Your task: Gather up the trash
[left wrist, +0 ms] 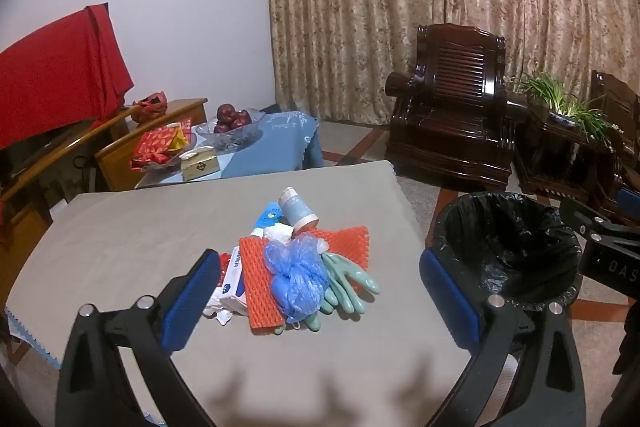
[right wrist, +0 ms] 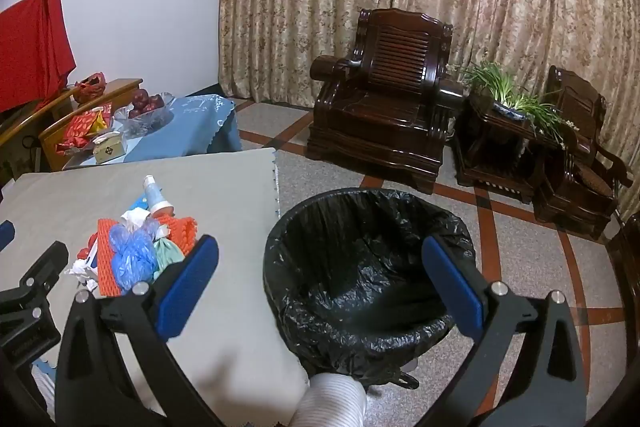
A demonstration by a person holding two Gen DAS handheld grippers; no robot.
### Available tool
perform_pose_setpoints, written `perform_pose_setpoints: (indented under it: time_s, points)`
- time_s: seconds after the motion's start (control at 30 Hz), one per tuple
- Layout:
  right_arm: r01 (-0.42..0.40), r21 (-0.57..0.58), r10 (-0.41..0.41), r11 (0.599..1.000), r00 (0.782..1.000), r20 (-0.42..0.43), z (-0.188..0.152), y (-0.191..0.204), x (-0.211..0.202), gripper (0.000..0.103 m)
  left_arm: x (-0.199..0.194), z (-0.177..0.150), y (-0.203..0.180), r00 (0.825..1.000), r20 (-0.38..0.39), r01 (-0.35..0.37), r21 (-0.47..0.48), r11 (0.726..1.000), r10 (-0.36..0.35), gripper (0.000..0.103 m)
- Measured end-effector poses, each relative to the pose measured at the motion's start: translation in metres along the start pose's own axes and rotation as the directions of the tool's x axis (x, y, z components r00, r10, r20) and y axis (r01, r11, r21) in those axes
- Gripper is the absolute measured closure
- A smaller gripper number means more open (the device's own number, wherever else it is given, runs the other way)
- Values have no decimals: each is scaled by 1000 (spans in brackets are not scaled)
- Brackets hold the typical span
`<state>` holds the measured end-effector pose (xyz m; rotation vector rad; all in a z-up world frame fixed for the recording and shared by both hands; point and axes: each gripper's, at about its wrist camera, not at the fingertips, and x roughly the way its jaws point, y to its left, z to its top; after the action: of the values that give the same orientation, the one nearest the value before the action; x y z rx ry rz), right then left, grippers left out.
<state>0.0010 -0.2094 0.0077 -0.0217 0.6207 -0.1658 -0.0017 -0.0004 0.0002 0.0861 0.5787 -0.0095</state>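
Grey-clothed table (left wrist: 120, 239) bears the trash pile (left wrist: 296, 267) heaped near the lined bin (right wrist: 368, 267), easy to clear, while left gripper (left wrist: 320, 291) and right gripper (right wrist: 320, 283) hover spread wide, empty.

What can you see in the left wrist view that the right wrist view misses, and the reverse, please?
Only the left wrist view shows the white box beside the orange mesh and the fingers of the green glove spread on the table.

Only the right wrist view shows the second dark armchair, whole, right of the plant, and a white ribbed hose at the bottom edge.

Both show the trash pile, the black-lined bin, the blue crumpled bag and both grippers, open and empty: left gripper, right gripper.
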Motion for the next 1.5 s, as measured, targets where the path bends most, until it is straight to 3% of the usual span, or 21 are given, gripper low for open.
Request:
perform_pose_setpoints:
  time_s: [1.5]
  points:
    - [0, 1, 0, 1000, 1000, 1, -2, 0, 4, 5, 5, -2, -1, 1000, -10, 1, 5, 1000, -1, 6]
